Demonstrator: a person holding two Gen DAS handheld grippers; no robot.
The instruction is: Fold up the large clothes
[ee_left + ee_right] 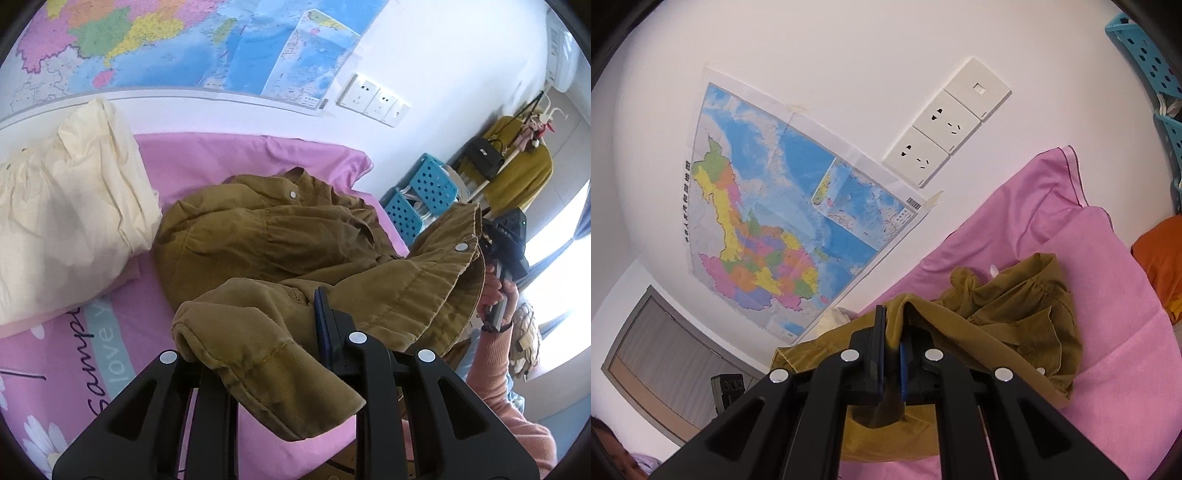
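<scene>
Both tongs are lifting a mustard-brown corduroy jacket (266, 236) off the pink bed sheet (207, 162), most of it bunched in a heap on the bed beside a cream bundle of cloth (66, 221). The left tongs (258, 350) are nearly closed, pinching a cuffed end of the jacket that drapes over the near finger. The right tongs (892, 354) are clamped almost fully together on a fold of the same brown fabric, which rises between the pads and spills out below. From the left wrist view the right tongs show at the far hem, near a snap button (461, 247), with a hand (498, 295) in a pink sleeve behind them.

This looks like the spreading stage, so the fold proper is not yet made. To do it well, keep both pinches firm and draw the two held edges apart until the cloth between them hangs taut. Match the heights, or the hem will skew. Lay it flat on bare sheet, clear of the cream bundle. The corduroy looks thick, so it may slip from a shallow pinch.
</scene>
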